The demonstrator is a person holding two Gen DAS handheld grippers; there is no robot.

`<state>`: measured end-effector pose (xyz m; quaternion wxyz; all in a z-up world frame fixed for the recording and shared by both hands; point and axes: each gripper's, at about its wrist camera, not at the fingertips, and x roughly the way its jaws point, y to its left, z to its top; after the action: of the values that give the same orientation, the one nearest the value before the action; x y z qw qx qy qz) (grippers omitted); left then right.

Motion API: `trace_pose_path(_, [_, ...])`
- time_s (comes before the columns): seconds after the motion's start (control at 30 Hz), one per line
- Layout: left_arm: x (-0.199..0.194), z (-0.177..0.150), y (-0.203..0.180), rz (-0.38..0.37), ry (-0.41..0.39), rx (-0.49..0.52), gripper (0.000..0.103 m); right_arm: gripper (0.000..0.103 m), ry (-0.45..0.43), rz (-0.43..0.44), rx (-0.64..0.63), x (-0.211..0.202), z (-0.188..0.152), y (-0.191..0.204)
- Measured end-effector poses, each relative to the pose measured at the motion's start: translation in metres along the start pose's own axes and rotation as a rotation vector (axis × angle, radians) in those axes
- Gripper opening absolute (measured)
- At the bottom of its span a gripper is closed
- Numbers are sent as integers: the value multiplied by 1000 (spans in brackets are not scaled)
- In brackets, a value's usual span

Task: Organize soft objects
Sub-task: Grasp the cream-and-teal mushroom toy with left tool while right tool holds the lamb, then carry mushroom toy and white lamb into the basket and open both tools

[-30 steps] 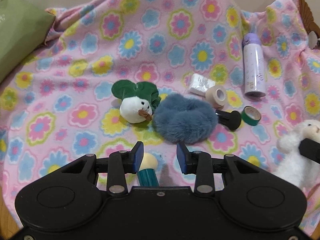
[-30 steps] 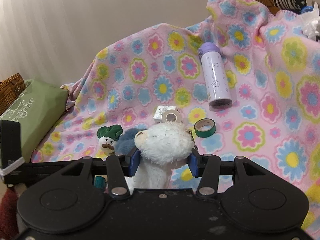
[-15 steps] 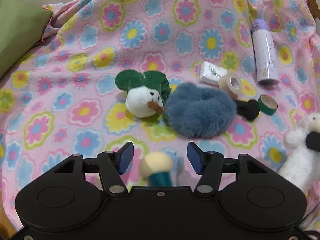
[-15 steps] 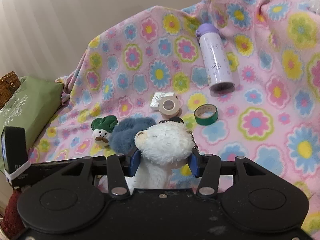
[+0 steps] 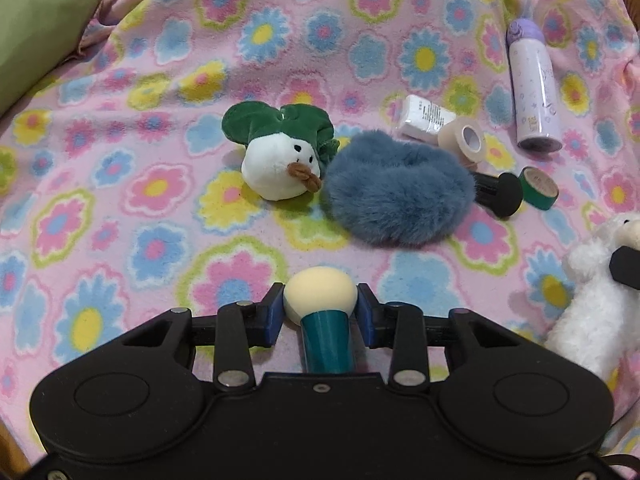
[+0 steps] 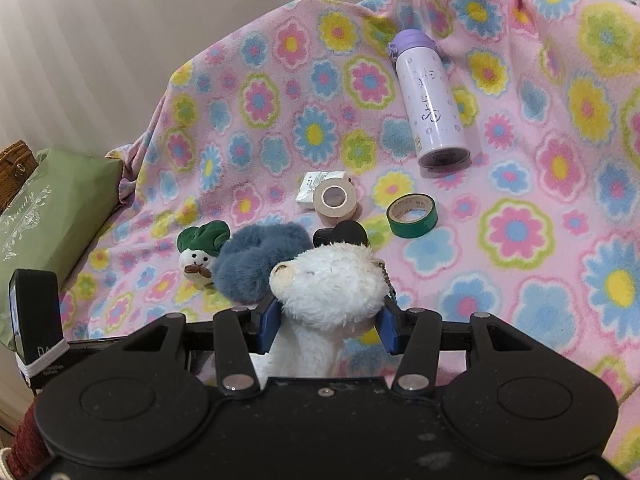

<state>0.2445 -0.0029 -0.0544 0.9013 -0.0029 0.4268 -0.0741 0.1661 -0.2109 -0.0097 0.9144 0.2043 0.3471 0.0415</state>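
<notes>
Both claws are closed on soft things. Left claw (image 5: 320,312) has just closed again after opening for a moment, and now its blue pads press the two sides of the cream sponge head of a makeup sponge (image 5: 320,296) with a teal handle, which lies low between the jaws on the flowered blanket (image 5: 160,80). Right claw (image 6: 326,326) grips the white plush lamb (image 6: 332,280) around the neck, just under the head, and a small ball chain hangs at the right pad.

I judge that the sponge is very light and springy. The round head can squeeze out forward from between the pads, so the hard teal handle just behind the head looks like the safer place to hold. The lamb is light too, but its fur is thick and compresses much. The narrow neck is a good place, because the wider head above the pads stops it from sliding down.

Ahead of the left claw lie the snowman plush with a green hat (image 5: 280,160) and, touching it on the right, the blue fluffy scrunchie (image 5: 396,196). The scrunchie is limp, so one side of the ring should be pinched. Beyond them are hard things: purple bottle (image 5: 534,88), beige tape roll (image 5: 464,142), green tape roll (image 5: 540,188).
</notes>
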Motion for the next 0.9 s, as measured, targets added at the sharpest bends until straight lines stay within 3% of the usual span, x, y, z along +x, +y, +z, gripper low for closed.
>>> trace_pose_path(0.47, [-80, -9, -13, -54, -94, -7, 38, 50, -86, 56, -71, -58, -3, 23])
trace_pose_path(0.9, [-158, -58, -32, -87, -175, 25, 38, 50, -117, 90, -114, -136, -45, 29])
